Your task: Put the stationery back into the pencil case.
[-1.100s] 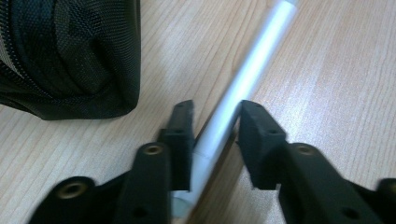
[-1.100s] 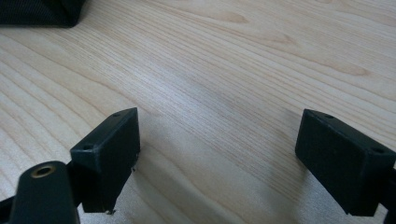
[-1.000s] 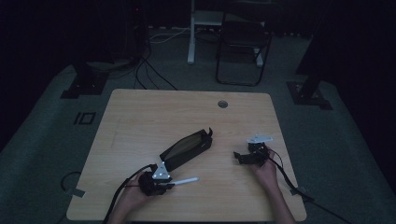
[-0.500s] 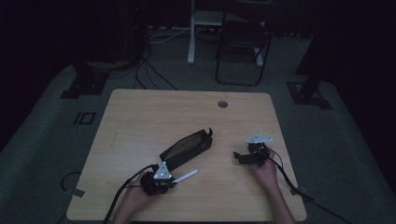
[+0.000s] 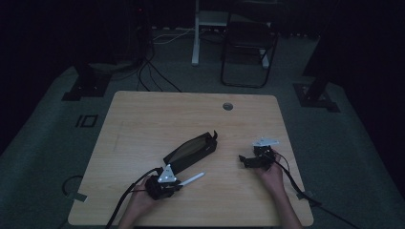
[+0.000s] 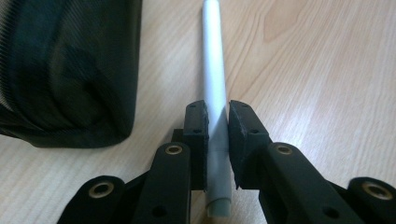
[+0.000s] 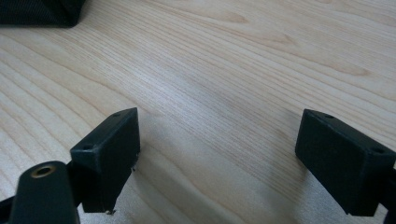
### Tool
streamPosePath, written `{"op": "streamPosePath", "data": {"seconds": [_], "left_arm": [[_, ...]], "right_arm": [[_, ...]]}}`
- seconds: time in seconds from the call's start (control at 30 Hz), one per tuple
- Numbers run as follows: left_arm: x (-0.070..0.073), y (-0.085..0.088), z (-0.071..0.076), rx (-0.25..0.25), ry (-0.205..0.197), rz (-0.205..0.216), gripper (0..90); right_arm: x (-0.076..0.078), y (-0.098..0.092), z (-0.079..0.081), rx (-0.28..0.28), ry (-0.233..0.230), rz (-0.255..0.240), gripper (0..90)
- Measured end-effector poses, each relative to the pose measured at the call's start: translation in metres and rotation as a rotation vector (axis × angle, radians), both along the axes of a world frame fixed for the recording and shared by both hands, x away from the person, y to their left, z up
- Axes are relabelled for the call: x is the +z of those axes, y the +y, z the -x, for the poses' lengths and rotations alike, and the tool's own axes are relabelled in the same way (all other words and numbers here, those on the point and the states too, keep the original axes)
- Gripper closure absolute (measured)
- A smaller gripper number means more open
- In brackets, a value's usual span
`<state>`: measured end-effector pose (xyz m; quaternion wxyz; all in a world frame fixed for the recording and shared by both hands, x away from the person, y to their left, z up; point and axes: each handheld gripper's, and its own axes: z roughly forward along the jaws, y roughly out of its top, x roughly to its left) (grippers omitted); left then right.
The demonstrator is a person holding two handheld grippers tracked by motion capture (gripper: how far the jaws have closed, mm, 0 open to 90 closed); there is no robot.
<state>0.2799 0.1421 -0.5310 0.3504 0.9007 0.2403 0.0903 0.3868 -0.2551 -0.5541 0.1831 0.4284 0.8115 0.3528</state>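
Jaws of left gripper (image 6: pixel 217 135) clamped on grey pen (image 6: pixel 214 79), beside black pouch (image 6: pixel 65 70).

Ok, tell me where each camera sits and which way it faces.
High view: above the person's side, looking forward and down on the table; forearms, left gripper, right gripper.
Left gripper view: rides that gripper, along jaws shut on the pen.
Right gripper view: along open jaws over bare wood.
Shared: the black pouch, in all three.
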Motion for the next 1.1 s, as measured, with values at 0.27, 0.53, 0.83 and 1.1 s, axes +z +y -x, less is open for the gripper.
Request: {"op": "streamPosePath", "data": {"seconds": [0.27, 0.53, 0.83, 1.1], "left_arm": [[0.008, 0.005, 0.001, 0.015, -0.012, 0.044, 78.6], [0.016, 0.011, 0.003, 0.029, -0.026, 0.087, 78.6], [0.028, 0.019, 0.007, 0.044, -0.052, 0.13, 78.6], [0.038, 0.019, 0.01, 0.038, -0.073, 0.141, 78.6]], "right_arm": [[0.0, 0.0, 0.0, 0.0, 0.0, 0.0, 14.0], [0.0, 0.0, 0.0, 0.0, 0.0, 0.0, 14.0], [0.0, 0.0, 0.0, 0.0, 0.0, 0.0, 14.0], [0.0, 0.0, 0.0, 0.0, 0.0, 0.0, 14.0]]}}
